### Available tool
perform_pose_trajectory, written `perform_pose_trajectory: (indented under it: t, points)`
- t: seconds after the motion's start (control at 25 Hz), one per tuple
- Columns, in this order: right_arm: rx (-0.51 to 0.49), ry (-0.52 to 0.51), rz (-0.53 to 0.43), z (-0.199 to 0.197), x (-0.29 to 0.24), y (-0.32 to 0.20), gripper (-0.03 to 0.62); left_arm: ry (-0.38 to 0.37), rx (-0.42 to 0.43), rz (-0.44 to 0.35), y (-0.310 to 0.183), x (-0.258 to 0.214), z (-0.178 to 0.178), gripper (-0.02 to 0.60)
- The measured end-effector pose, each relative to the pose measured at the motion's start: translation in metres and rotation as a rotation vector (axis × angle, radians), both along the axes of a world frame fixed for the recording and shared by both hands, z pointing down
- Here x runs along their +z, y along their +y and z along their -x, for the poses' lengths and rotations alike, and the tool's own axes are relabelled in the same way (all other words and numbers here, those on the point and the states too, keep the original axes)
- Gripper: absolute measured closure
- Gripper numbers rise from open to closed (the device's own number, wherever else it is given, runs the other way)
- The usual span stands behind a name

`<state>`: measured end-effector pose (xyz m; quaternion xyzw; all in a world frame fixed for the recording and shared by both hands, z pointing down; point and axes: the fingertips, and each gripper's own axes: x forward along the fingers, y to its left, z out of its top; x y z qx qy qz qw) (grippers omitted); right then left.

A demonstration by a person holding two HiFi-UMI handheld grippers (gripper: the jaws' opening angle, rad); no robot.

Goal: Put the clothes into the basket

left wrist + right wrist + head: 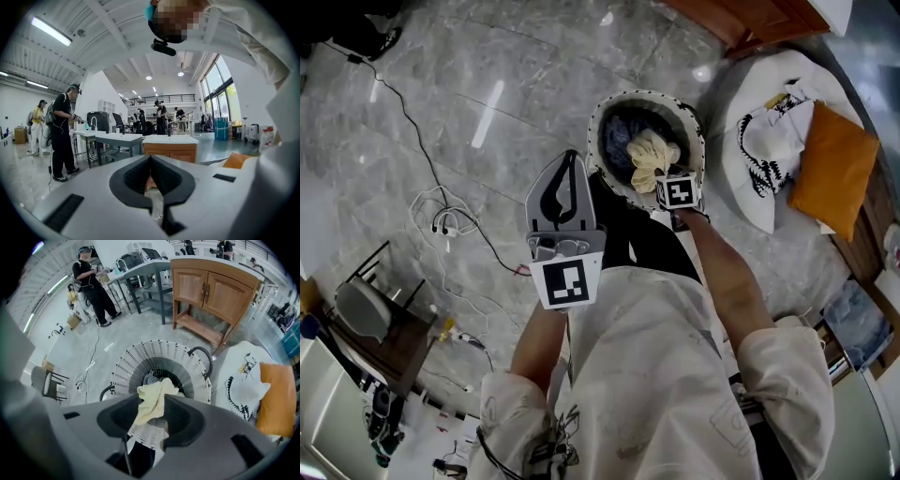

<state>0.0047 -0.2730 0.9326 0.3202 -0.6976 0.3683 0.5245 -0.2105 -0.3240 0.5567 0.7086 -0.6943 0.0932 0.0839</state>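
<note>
A white slatted basket (602,112) (140,363) stands on the grey floor in front of me, with dark blue clothes (622,141) (151,377) inside. My right gripper (666,178) (151,398) points steeply down over the basket's near rim. A pale yellow cloth (654,157) (152,404) lies loosely between its spread jaws and hangs over the basket's mouth. My left gripper (570,159) (150,157) is held about level, left of the basket, with its jaws together and nothing in them.
Right of the basket, a white cushion (750,202) carries a black-and-white garment (769,141) (246,387) and an orange pillow (834,169) (276,394). Behind it stands a wooden cabinet (211,291). Cables (441,220) and a chair (361,309) are on the left.
</note>
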Motion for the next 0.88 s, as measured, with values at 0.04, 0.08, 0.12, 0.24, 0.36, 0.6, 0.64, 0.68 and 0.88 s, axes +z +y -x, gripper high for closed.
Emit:
perform_pose_trajectory:
  t: [0.04, 0.08, 0.12, 0.24, 0.36, 0.6, 0.64, 0.68, 0.88]
  points:
    - [-0.004, 0.009, 0.008, -0.004, -0.001, 0.001, 0.434, -0.001, 0.003, 0.0, -0.001, 0.0, -0.001, 0.577]
    - [-0.003, 0.015, 0.014, -0.008, -0.001, 0.003, 0.428, -0.002, 0.007, 0.0, -0.003, -0.001, -0.003, 0.577]
    - [0.002, 0.017, 0.017, -0.012, -0.001, 0.004, 0.427, -0.001, 0.011, 0.0, -0.004, -0.001, -0.005, 0.577]
    - [0.024, 0.013, 0.021, -0.021, -0.003, 0.01, 0.427, 0.006, 0.021, 0.0, -0.006, -0.002, -0.012, 0.577]
    - [0.027, -0.008, 0.023, -0.027, -0.004, 0.02, 0.427, 0.01, 0.034, -0.006, -0.006, -0.005, -0.023, 0.577]
    - [0.032, -0.084, -0.007, -0.028, -0.022, 0.035, 0.427, 0.013, 0.053, -0.011, -0.003, -0.014, -0.038, 0.577]
    - [0.033, -0.099, -0.018, -0.027, -0.028, 0.036, 0.427, 0.016, 0.054, -0.014, -0.002, -0.016, -0.04, 0.577]
    - [0.034, -0.114, -0.029, -0.027, -0.035, 0.037, 0.428, 0.02, 0.057, -0.017, -0.001, -0.019, -0.043, 0.577]
    - [0.055, -0.189, -0.119, -0.03, -0.075, 0.029, 0.428, 0.015, 0.071, -0.03, 0.006, -0.031, -0.057, 0.577]
